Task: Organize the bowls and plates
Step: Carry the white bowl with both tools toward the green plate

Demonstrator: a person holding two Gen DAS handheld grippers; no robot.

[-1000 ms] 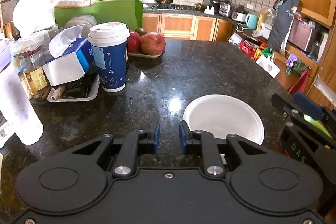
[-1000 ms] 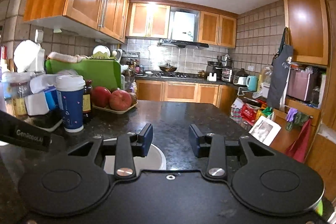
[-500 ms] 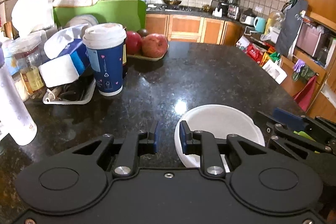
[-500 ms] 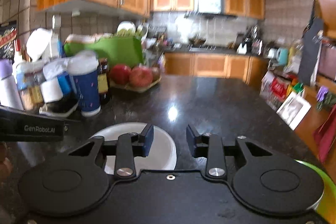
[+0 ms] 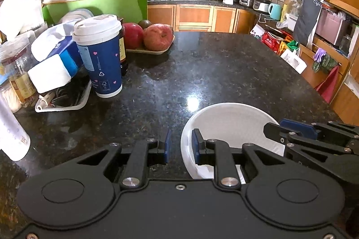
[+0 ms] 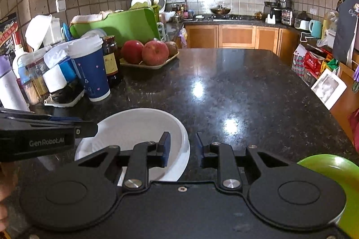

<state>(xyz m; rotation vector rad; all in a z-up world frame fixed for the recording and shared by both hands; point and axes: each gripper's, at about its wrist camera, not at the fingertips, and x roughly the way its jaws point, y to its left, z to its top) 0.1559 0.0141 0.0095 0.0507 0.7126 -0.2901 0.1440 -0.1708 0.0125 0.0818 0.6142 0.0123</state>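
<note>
A white bowl (image 5: 233, 124) is sitting on a dark speckled granite counter (image 5: 213, 73), close to the near edge, with a gripper reaching in from each side. The left gripper (image 5: 180, 144) is holding its two blue-padded fingers a little apart, straddling the bowl's left rim: one finger is sitting inside the bowl and the other outside, with no pinch showing yet. The right gripper (image 6: 181, 150) is doing the same at the bowl's right rim (image 6: 184, 140), fingers spread with a clear gap, one inside and one outside. Whether any pad is already touching the rim cannot be told.

A green dish (image 6: 336, 174) is peeking in at the lower right of the right wrist view, just beside that gripper's body. Along the counter's left side, well apart from the bowl, a blue paper cup (image 5: 99, 55) with a white lid is standing by a tissue pack (image 5: 56, 59), jars and a tray of red apples (image 5: 148, 37).

The step in hand looks like lining up a two-sided grasp on the bowl. The next move is probably calling for both pairs of fingers to press together on the thin rim evenly, then lift level so the light bowl is not tipping or sliding
</note>
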